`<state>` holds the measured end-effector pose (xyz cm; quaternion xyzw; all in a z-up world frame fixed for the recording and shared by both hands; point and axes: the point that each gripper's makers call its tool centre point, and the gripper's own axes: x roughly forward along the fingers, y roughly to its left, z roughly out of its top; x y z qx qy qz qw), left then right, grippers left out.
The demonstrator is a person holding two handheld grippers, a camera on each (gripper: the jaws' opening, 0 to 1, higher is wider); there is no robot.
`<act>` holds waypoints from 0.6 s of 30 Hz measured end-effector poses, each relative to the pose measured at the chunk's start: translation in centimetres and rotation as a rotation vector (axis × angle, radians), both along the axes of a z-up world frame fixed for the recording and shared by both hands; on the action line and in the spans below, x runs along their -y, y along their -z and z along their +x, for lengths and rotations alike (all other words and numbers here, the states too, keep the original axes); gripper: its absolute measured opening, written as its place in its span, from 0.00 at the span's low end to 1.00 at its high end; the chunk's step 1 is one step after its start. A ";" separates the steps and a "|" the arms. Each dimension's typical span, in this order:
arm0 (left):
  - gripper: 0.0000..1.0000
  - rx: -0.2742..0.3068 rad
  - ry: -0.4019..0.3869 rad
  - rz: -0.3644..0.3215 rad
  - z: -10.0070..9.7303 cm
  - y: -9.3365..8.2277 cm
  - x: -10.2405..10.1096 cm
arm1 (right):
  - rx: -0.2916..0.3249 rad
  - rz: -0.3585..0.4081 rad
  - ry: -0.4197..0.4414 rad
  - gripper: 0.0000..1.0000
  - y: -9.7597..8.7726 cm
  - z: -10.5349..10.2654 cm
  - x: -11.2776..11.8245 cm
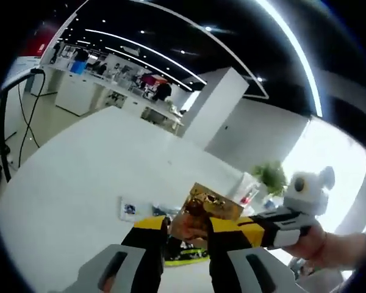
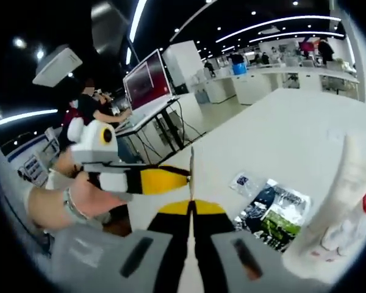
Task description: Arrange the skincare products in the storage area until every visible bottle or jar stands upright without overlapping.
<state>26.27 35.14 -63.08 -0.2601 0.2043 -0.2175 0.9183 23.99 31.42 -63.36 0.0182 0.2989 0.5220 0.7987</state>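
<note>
In the left gripper view the left gripper (image 1: 188, 235) has its two yellow-and-black jaws set apart either side of a gold, shiny packet (image 1: 210, 206); whether the jaws truly press it is hard to tell, since their tips hide the lower edge; the right gripper (image 1: 256, 224) comes in from the right with its tips on the same packet, a hand (image 1: 314, 244) behind it cut off by the rim. In the right gripper view the right gripper (image 2: 191, 210) has its jaws drawn together on the packet (image 2: 191, 177), seen edge-on as a thin sliver; the left gripper (image 2: 171, 178) reaches in from the left to that same edge, held by a hand (image 2: 79, 201). Beyond, flat sachets (image 2: 274, 210) lie on the white table (image 2: 293, 134); a pale tube (image 2: 344, 201) stands at the right, partly cut off and blurred; a red-capped item beside it is too small to name. Past the table, a monitor (image 2: 147, 79) on a desk, with a seated person (image 2: 88, 104) behind.
</note>
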 end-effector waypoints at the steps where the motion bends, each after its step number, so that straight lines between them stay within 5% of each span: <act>1: 0.27 0.005 0.021 -0.025 -0.2 -0.3 0.4 | -0.001 0.000 -0.006 0.02 0.0 -0.1 0.0; 4: 0.22 -0.002 0.028 -0.047 -0.3 -0.3 0.5 | -0.007 -0.008 -0.004 0.02 0.0 -0.2 0.5; 7: 0.03 -0.029 0.000 -0.013 -0.4 0.2 -0.2 | 0.000 -0.019 0.033 0.02 0.2 0.2 1.3; 10: 0.02 -0.053 -0.001 -0.065 -0.7 0.1 -0.3 | -0.027 0.005 0.055 0.02 0.4 0.4 1.4; 18: 0.01 -0.055 -0.027 -0.039 -0.9 0.2 -0.3 | -0.020 -0.034 0.076 0.02 1.3 0.1 0.8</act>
